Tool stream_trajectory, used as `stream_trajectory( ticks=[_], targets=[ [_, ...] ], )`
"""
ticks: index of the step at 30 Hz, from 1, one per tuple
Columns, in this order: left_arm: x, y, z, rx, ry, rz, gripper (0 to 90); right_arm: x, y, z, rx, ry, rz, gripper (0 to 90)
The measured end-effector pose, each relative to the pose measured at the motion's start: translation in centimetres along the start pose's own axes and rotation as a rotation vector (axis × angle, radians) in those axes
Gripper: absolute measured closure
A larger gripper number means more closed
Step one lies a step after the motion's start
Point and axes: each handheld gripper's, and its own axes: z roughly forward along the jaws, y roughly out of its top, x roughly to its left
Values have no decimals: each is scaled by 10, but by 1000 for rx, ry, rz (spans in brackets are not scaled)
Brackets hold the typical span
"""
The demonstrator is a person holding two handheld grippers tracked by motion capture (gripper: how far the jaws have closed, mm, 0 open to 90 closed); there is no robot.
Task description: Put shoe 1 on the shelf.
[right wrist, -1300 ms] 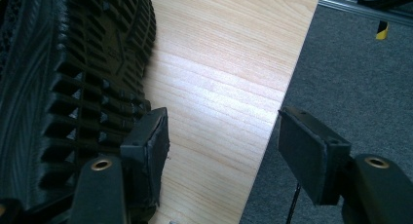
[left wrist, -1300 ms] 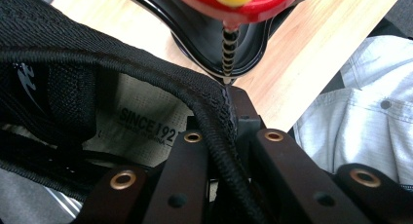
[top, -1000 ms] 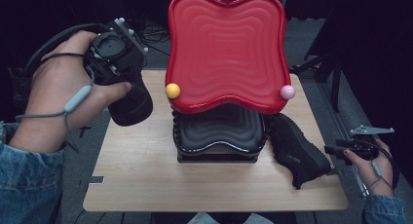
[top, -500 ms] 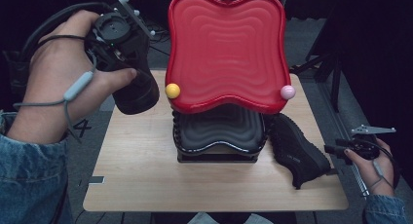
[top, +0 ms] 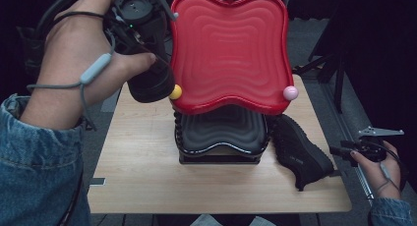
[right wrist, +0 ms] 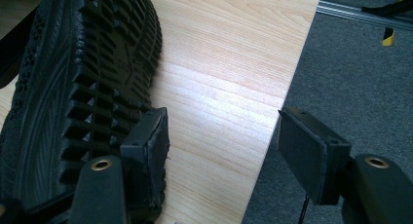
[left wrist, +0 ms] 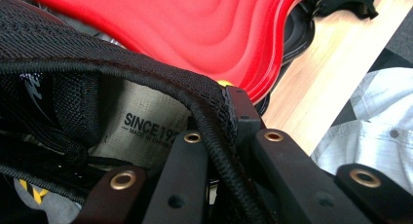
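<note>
The black shoe (top: 150, 81) hangs in the left gripper (top: 135, 12), raised beside the red tray (top: 228, 49) above the table (top: 142, 162). In the left gripper view the jaws clench its collar (left wrist: 195, 107). In the right gripper view the right gripper (right wrist: 221, 146) is released beside another shoe's sole (right wrist: 87, 73).

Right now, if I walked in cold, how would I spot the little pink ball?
Find the big red wavy lid standing open over the black case in the middle of the wooden table. The pink ball sits at its lower right corner, just above the black shoe lying on the table. Its twin, the yellow ball at the lower left corner, differs in colour.
</note>
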Motion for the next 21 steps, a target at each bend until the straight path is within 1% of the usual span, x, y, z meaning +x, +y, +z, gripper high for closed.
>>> stream_trajectory(
  ticks=[1,2,4,5,7,9,10,11,12,13,15,16,18,20,21],
  targets=[
    [-1,3,0,-1,0,9,875,0,0,0,0,1,4,372],
    [-2,6,0,-1,1,8,875,0,-1,0,-1,3,2,372],
    [-4,12,1,-1,4,27,875,0,-1,-1,-4,2,3,372],
    [-5,15,1,-9,4,32,875,-1,-1,-1,-6,3,1,372],
    [-7,20,2,-18,-4,33,876,-1,-2,-2,-8,6,3,372],
    [-7,26,3,-26,-14,54,877,0,-2,-3,-10,10,7,372],
    [-9,29,4,-27,-15,46,877,0,-2,-3,-11,12,8,372],
    [-10,32,4,-26,-17,68,877,0,-2,-3,-12,13,6,372],
    [-12,35,5,-25,-15,66,877,0,-2,-3,-13,13,1,372],
    [-14,38,5,-33,-10,72,876,0,-2,-3,-15,14,2,372],
    [-17,44,7,-32,-2,86,876,0,-1,-4,-18,15,4,372],
    [-17,47,8,-41,-7,96,876,0,-1,-4,-19,16,4,372],
    [-20,52,10,-44,-10,97,877,0,-1,-4,-21,15,3,372],
    [-21,58,13,-43,-19,116,877,1,-1,-4,-22,15,4,372],
    [-22,60,14,-47,-25,112,877,1,-1,-5,-23,16,4,372]
  ],
)
